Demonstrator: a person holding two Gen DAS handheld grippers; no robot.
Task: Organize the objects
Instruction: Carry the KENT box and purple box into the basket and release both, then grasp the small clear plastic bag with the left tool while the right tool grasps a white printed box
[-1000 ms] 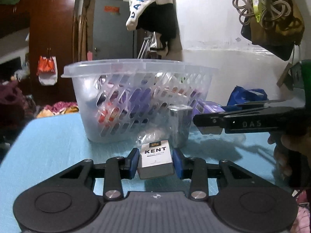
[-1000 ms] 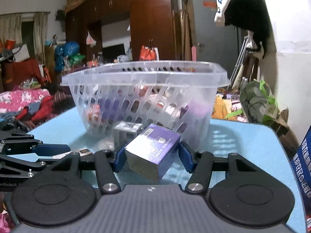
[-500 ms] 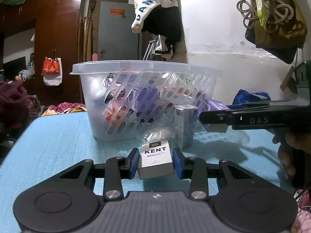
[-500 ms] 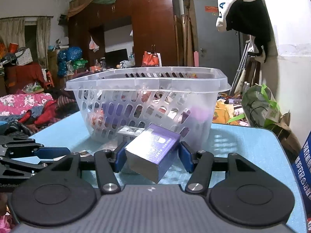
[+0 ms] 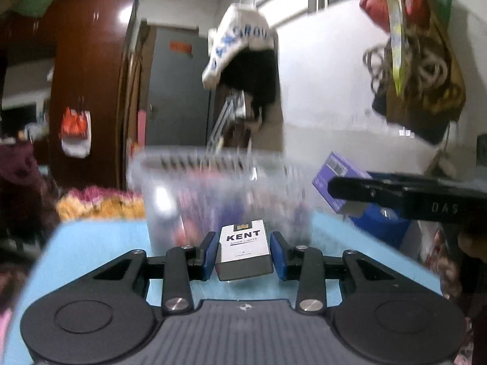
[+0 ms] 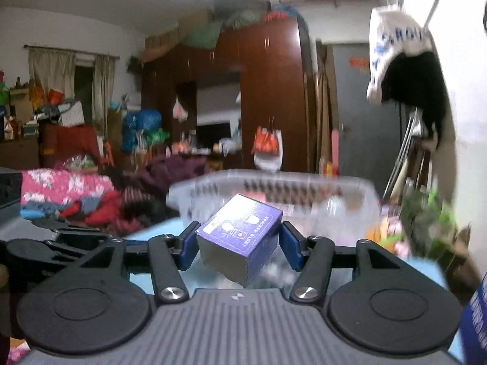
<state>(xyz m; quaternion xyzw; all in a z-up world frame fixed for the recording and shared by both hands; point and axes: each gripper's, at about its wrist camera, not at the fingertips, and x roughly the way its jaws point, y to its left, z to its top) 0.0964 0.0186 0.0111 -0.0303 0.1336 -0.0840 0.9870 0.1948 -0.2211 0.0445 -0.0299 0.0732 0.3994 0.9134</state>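
Note:
My left gripper [image 5: 244, 254] is shut on a white KENT cigarette pack [image 5: 243, 248] and holds it above the blue table, just in front of the clear plastic basket [image 5: 219, 188]. My right gripper [image 6: 239, 245] is shut on a purple box [image 6: 240, 237], lifted near the basket's rim [image 6: 274, 182]. In the left wrist view the right gripper [image 5: 395, 194] shows at the right with the purple box [image 5: 338, 182] raised beside the basket. The left gripper [image 6: 45, 243] shows at the left of the right wrist view. The basket holds several items, blurred.
The blue table [image 5: 91, 243] carries the basket. A blue bag [image 5: 380, 228] lies at the table's right. A white wall [image 5: 334, 91] with hanging clothes and bags is behind. A blue box edge [image 6: 474, 313] is at the near right.
Both grippers have risen from the table with their objects, now level with the basket's rim. The views are blurred by motion.

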